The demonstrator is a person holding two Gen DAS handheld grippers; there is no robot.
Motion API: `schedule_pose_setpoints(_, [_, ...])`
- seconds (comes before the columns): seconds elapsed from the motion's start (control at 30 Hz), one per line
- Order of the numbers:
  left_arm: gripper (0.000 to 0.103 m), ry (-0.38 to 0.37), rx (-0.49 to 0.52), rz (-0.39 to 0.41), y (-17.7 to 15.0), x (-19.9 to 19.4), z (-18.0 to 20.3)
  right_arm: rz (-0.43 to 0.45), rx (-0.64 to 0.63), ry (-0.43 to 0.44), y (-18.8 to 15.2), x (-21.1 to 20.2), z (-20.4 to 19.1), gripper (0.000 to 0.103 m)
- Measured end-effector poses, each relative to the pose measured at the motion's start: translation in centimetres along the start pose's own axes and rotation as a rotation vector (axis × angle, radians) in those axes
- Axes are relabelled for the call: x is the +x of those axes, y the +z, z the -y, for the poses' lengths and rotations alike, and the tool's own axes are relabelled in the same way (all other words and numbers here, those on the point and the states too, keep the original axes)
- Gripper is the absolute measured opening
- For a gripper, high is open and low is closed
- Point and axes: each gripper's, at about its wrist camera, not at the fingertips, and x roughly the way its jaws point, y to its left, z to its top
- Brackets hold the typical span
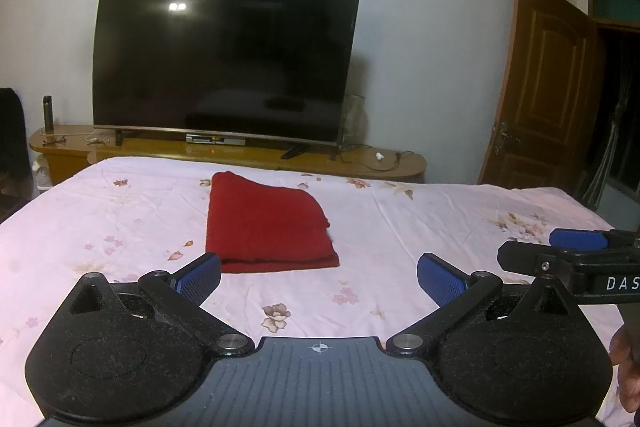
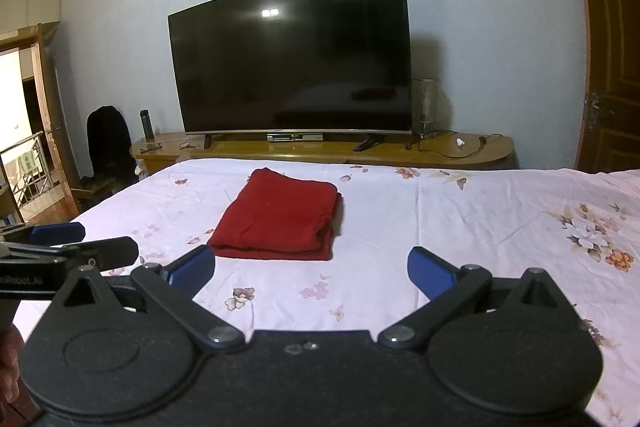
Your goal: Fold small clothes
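Lying folded on the floral bedsheet (image 1: 400,227), one red garment (image 1: 266,227) sits just ahead of the left gripper (image 1: 318,277), a little toward its left finger, touching neither pad. From the right gripper (image 2: 312,269) it also lies ahead and slightly left. Both grippers hover side by side, each with its two blue fingers spread wide and holding nothing. Beyond the bed stand one television (image 1: 224,63), one wooden stand (image 1: 240,155) and one dark bottle (image 1: 48,113).
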Motion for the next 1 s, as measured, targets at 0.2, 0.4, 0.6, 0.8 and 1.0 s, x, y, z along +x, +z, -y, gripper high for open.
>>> schedule_pose_setpoints(0.2, [0.103,0.002,-0.002,0.002,0.03,0.02,-0.22,-0.005,-0.004,0.006,0.1,0.18,0.15,0.102])
schedule_pose_setpoints(0.4, [0.103,-0.001,0.001,-0.002,0.03,0.16,-0.29,-0.005,-0.004,0.007,0.16,0.25,0.19,0.102])
schedule_pose_setpoints(0.6, [0.103,0.003,0.005,-0.001,0.17,0.33,-0.12,0.0,-0.006,0.008,0.12,0.32,0.28,0.102])
schedule_pose_setpoints(0.8, [0.103,0.006,0.013,-0.006,0.13,0.49,-0.03,0.0,-0.01,0.009,0.12,0.48,0.36,0.102])
schedule_pose_setpoints(1.0, [0.103,0.015,0.018,-0.009,0.29,0.74,-0.11,0.007,-0.009,0.012,0.29,0.36,0.44,0.102])
